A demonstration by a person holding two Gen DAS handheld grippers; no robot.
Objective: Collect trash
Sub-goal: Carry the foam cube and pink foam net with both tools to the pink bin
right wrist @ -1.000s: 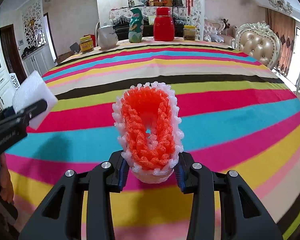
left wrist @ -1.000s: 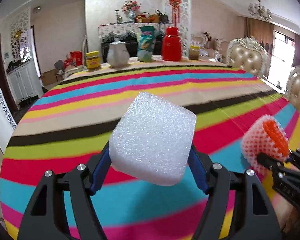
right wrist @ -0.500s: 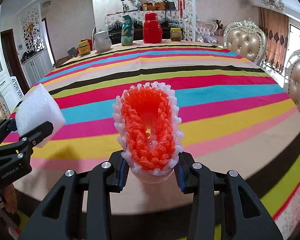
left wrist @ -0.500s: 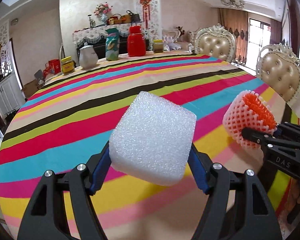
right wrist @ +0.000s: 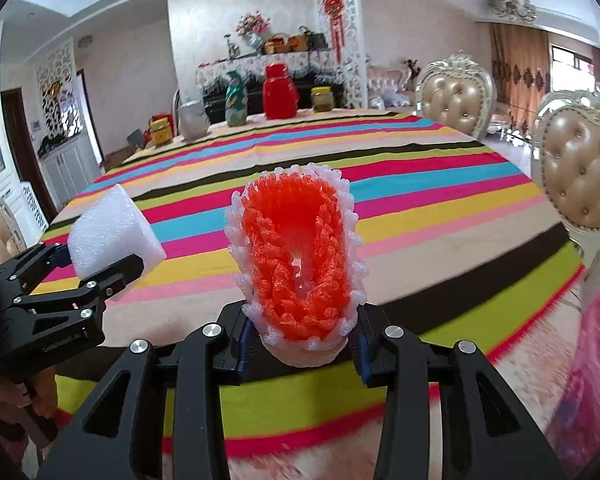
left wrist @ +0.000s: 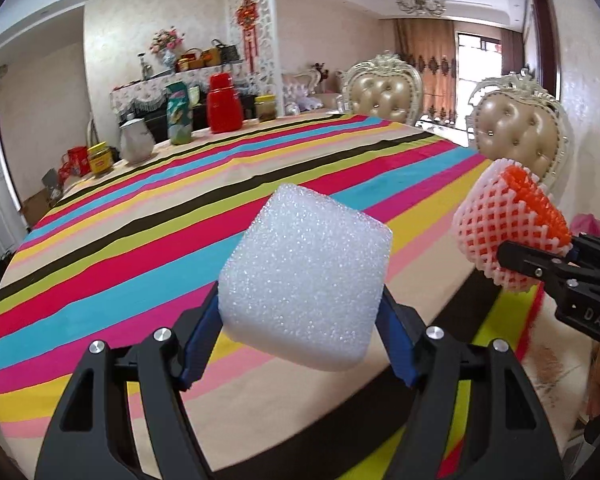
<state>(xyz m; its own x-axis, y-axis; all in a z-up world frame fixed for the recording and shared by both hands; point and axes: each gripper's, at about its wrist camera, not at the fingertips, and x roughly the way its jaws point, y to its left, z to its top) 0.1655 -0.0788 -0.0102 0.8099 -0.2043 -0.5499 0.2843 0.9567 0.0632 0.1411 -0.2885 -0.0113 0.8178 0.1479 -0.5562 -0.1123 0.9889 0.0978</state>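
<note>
- Above the near edge of the bench [left wrist: 260,184], which carries a cloth of coloured stripes, both grippers are held in the air with their loads.
- The left gripper [left wrist: 300,320] has its jaws clenched on a white foam block [left wrist: 304,280]; the blue pads press on its two sides and the block is tilted, one corner up.
- The right gripper [right wrist: 300,340] has its jaws clenched on a foam net sleeve [right wrist: 296,256], orange inside and white outside, which stands upright with its open mouth toward the camera.
- Seen from the left wrist, the foam net sleeve [left wrist: 508,228] is to the right of the white foam block, well apart from it, beyond the edge of the bench.
- Seen from the right wrist, the white foam block [right wrist: 108,232] is to the left of the sleeve, over the striped cloth.
- At the far end of the bench stand a red flask [left wrist: 224,104], a green bag [left wrist: 179,114], a grey kettle [left wrist: 136,142] and a yellow jar [left wrist: 100,157].
- Two padded chairs [left wrist: 518,132] stand at the right side of the bench.
- Something pink and blurred [right wrist: 596,344] is at the right of the sleeve, below the bench edge; I cannot tell what it is.
</note>
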